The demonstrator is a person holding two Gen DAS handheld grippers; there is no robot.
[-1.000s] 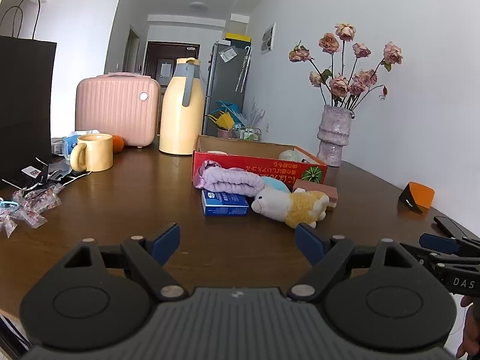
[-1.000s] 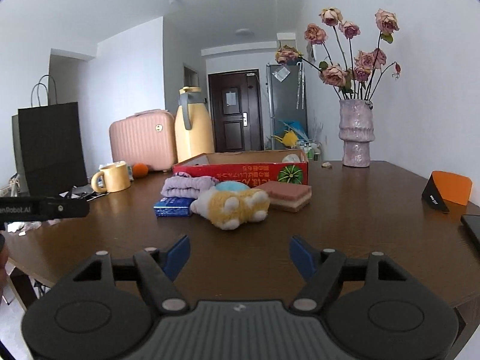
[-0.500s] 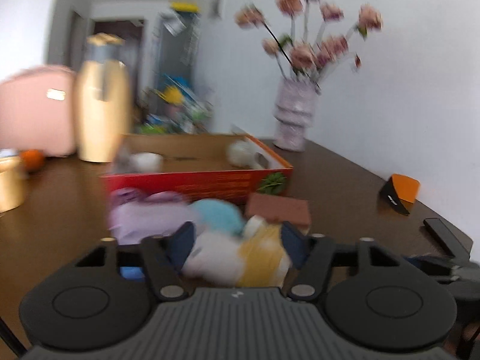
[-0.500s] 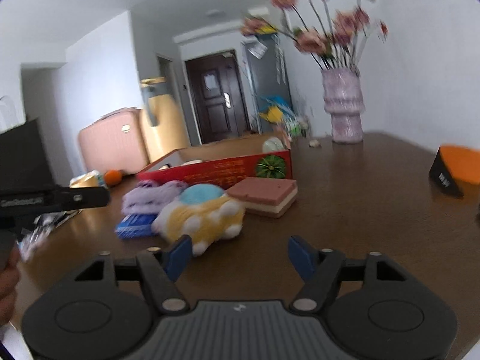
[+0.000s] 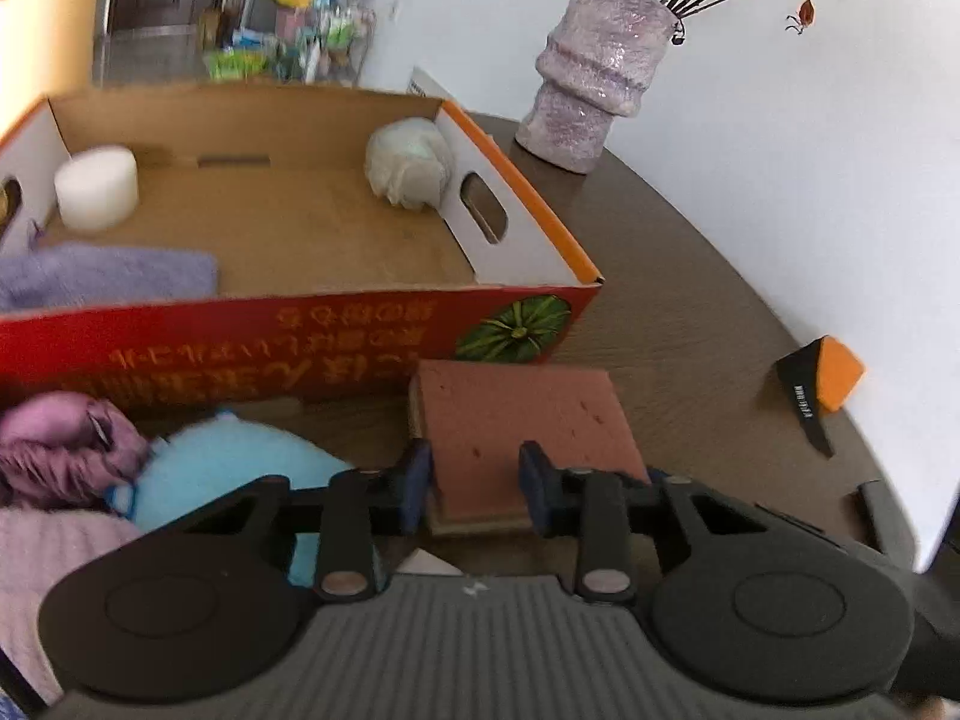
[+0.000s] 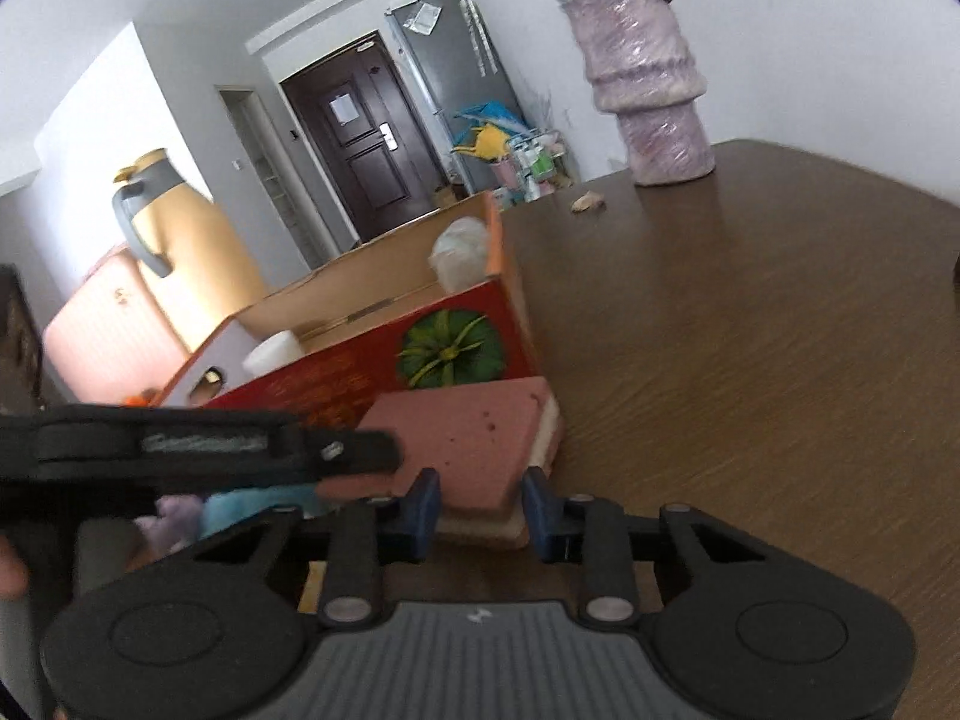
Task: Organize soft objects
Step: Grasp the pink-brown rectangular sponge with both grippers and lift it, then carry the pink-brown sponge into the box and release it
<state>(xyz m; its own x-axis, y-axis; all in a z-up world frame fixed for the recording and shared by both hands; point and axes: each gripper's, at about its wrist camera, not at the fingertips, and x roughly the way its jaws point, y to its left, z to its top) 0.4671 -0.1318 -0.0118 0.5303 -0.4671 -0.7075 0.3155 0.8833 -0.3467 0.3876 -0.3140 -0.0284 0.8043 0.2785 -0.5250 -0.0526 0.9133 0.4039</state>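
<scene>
Both grippers are low over the brown surface [image 5: 690, 324], close to the pink sponge [image 5: 516, 420]. The sponge lies flat just in front of the red side of the cardboard box [image 5: 288, 348], at the box's right end.

The left gripper [image 5: 474, 489] has its blue pads on either side of the sponge's near edge. Its jaws are closing, and the sponge sits between them. The left pad looks just beside the sponge, and the right pad sits over its top, so a firm pinch cannot be told yet.

The right gripper [image 6: 480, 507] is at the same near edge, also with closing jaws and the sponge corner between them. The pads look close but not yet squeezing.

Two grippers on one sponge likely means it will be lifted from both sides, so it stays flat and does not flop.

The box is open on top, so soft things can drop in. A white roll [image 5: 96, 186] and a pale soft ball [image 5: 408, 165] already lie inside. A blue plush [image 5: 240, 474] and a purple cloth [image 5: 60, 456] wait on the left, outside the box.
</scene>
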